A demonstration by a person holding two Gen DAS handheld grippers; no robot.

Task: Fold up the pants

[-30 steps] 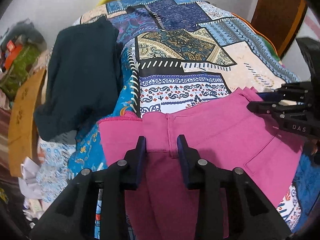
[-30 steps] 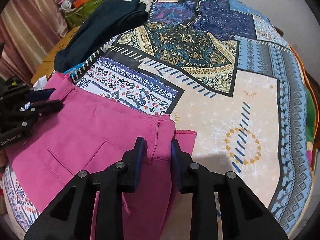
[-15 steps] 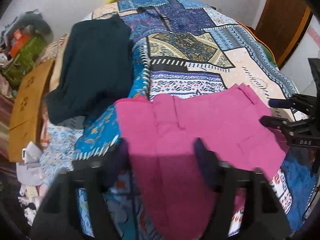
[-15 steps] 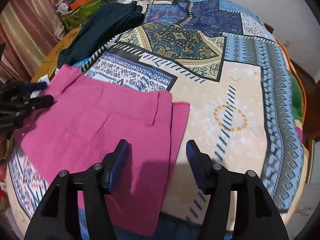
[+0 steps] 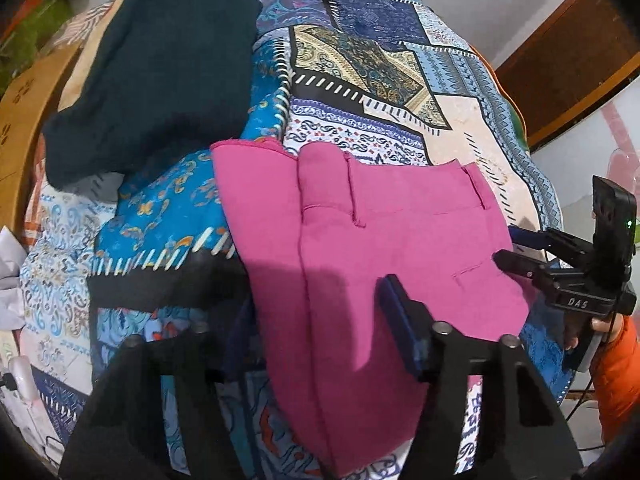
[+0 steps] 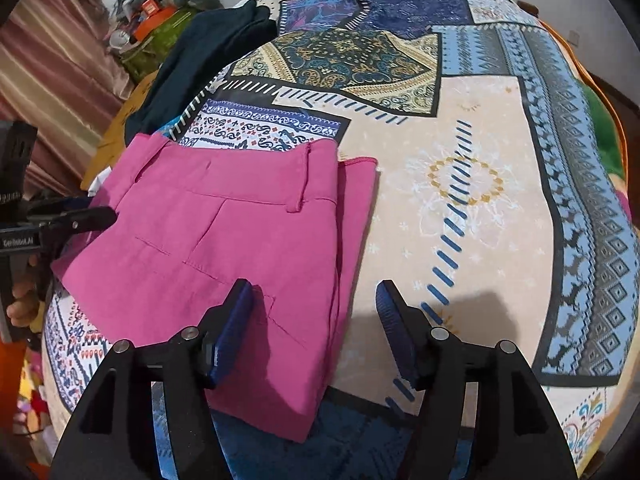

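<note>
The pink pants [image 5: 360, 248] lie folded and flat on the patterned bedspread [image 5: 360, 60], waistband toward the far side. They also show in the right wrist view [image 6: 224, 248]. My left gripper [image 5: 316, 316] is open and empty, above the pants' near left edge. My right gripper [image 6: 316, 316] is open and empty, above the pants' near right edge. Each gripper shows at the side of the other's view, the right one [image 5: 516, 248] and the left one [image 6: 88, 216], both clear of the cloth.
A dark teal garment [image 5: 160, 60] lies on the bed's far left, also in the right wrist view [image 6: 208, 52]. A wooden board [image 5: 20, 120] and clutter [image 6: 152, 12] stand beyond the bed's left side. A brown door [image 5: 568, 52] is at the right.
Both grippers let go of the pants' waistband, opened wide and pulled back toward me. The pants now lie flat on the bed.
</note>
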